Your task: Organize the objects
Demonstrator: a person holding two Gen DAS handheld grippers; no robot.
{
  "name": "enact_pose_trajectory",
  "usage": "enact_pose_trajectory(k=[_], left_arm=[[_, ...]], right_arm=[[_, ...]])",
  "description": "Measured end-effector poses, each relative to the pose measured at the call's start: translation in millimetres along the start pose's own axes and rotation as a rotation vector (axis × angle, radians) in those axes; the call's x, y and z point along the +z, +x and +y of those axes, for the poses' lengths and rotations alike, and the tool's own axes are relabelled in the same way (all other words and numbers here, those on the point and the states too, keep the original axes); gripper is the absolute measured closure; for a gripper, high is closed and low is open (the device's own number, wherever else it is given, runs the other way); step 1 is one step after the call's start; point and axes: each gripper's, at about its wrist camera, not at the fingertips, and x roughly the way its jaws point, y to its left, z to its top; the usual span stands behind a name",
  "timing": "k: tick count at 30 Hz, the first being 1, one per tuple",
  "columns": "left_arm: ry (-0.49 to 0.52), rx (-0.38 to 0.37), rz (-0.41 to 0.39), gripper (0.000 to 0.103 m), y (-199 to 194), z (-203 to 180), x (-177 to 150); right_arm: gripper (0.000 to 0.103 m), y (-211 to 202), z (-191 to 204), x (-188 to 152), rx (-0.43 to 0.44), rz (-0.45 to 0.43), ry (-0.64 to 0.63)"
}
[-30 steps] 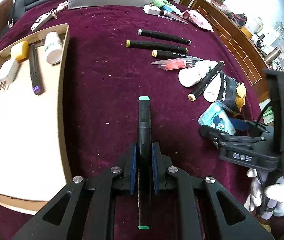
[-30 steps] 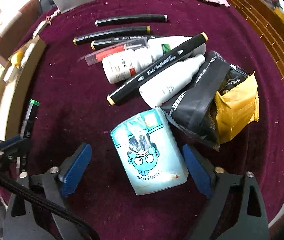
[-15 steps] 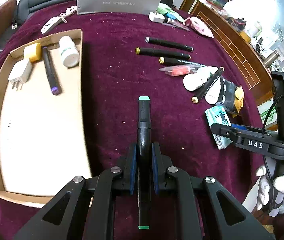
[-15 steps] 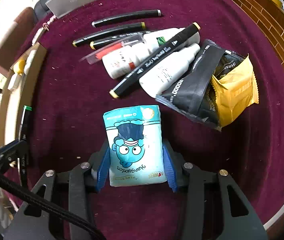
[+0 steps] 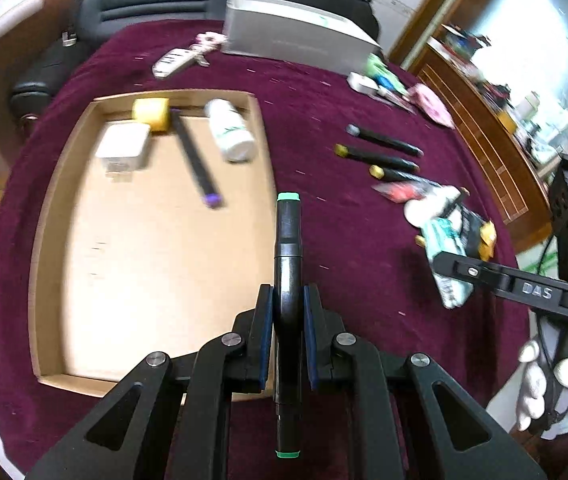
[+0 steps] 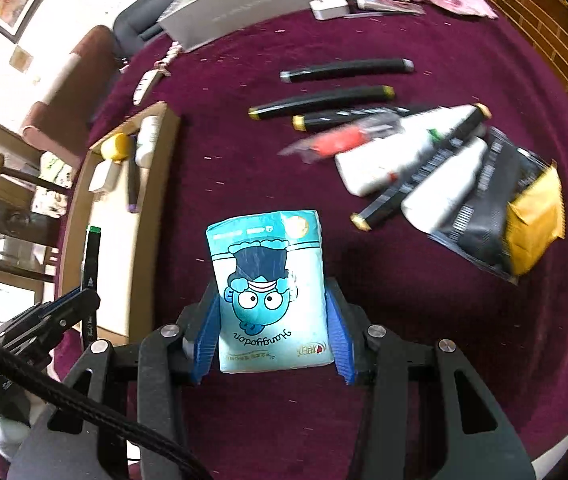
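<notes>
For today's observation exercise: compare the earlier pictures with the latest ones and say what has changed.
The right gripper closed on the blue tissue pack and lifted it off the cloth. The left gripper, keeping its green-capped marker, moved toward the cardboard tray. Tray contents and the remaining pile stayed put.

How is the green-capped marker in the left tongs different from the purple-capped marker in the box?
The green-capped marker is clamped in the left tongs, above the cloth; the purple-capped marker lies loose in the cardboard box. Their cap colours differ: green against purple. Both have slim black barrels.
</notes>
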Motion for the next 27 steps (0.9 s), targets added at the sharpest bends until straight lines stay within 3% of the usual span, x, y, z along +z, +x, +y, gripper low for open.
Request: enact_pose_trajectory(k=[13,18,27], left_arm=[[-0.083,0.098,-0.016,0.091,11.5,92.4,20.8],[-0.085,0.107,-0.005,0.091,24.1,110.0,29.9],[-0.064,0.109,0.007,0.091,39.9,117.9,39.4]], right_arm=[[0.056,42.3,100.7,32.3,0.146,0.060,-0.067],[0.056,75.8,138.0,46.3,0.155,0.097,-0.079],[0.056,105.3,169.4,60.7,0.127,0.111,-0.072]])
